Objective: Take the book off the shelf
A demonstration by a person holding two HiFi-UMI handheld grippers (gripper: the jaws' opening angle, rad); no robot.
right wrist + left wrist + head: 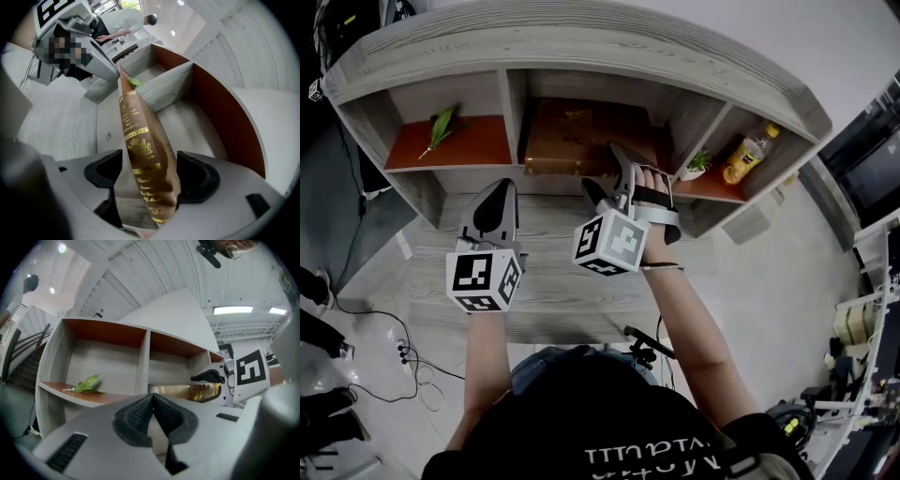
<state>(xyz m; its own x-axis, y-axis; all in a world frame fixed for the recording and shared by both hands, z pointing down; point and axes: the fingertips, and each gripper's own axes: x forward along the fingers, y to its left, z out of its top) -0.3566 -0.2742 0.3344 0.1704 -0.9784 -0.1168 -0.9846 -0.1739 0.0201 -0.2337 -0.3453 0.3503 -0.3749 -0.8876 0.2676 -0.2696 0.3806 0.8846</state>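
A brown book (567, 141) with gold print lies flat in the middle compartment of the grey wooden shelf (581, 37). My right gripper (605, 173) is at the book's front right edge, one jaw above it and one below, shut on it. In the right gripper view the gold-lettered book (140, 145) fills the space between the two pads. My left gripper (495, 192) hangs shut and empty in front of the shelf, left of the book. Its view shows its pads pressed together (153, 401), with the book (185, 392) and the right gripper (211, 377) beyond.
A green leaf (441, 127) lies in the left compartment. The right compartment holds a small potted plant (696, 164) and a yellow bottle (748, 155). Upright dividers (517, 112) flank the book. Cables (403, 352) trail on the floor at the left. A person (122, 21) stands far off.
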